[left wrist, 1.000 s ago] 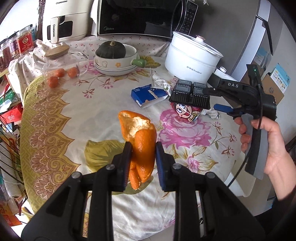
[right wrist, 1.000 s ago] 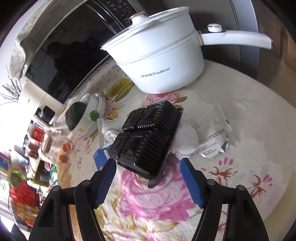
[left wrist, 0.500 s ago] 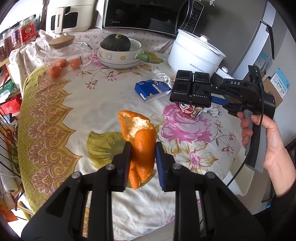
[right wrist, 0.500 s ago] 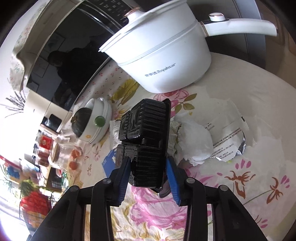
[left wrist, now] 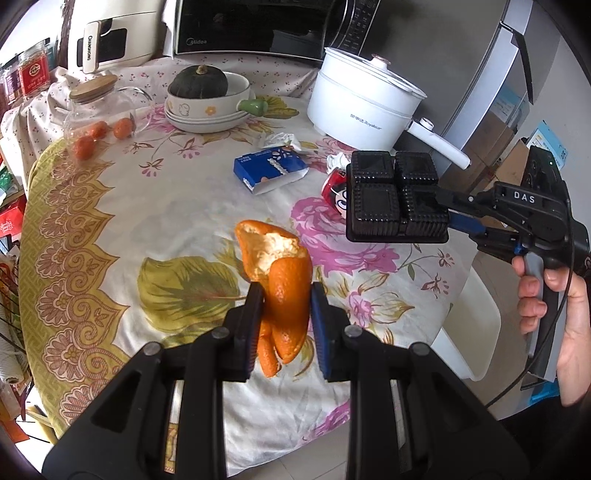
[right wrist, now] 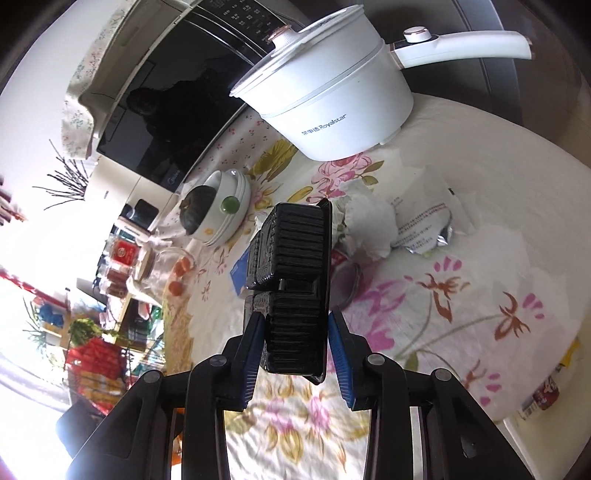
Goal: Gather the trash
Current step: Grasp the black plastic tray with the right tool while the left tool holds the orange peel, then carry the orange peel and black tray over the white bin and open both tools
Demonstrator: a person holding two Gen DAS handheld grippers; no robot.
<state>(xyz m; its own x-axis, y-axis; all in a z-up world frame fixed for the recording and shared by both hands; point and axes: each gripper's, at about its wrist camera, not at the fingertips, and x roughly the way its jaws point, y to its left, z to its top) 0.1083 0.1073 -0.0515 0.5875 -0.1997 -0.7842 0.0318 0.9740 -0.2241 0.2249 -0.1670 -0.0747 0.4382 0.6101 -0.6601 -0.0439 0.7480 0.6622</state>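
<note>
My left gripper (left wrist: 286, 301) is shut on an orange peel (left wrist: 284, 273), held above the flowered tablecloth (left wrist: 166, 206). My right gripper (right wrist: 295, 325) is shut on a black plastic four-cell tray (right wrist: 291, 269), lifted off the table; in the left wrist view the black tray (left wrist: 397, 197) hangs at the right, held by the right gripper (left wrist: 448, 214) and a hand (left wrist: 554, 306). Left on the table are a red cartoon cup (left wrist: 334, 190), a blue box (left wrist: 271, 171), crumpled white tissue (right wrist: 369, 225) and a silver wrapper (right wrist: 424, 229).
A white electric pot (left wrist: 364, 99) with a long handle stands at the back right, with a microwave (left wrist: 255, 26) behind. A bowl with a dark squash (left wrist: 205, 96) and a glass jar with small oranges (left wrist: 99, 118) sit at the back left. A fridge (left wrist: 517, 74) stands right.
My right gripper closed on the black tray and lifted it off the red cup, turning it on edge. The left gripper kept its hold on the peel.
</note>
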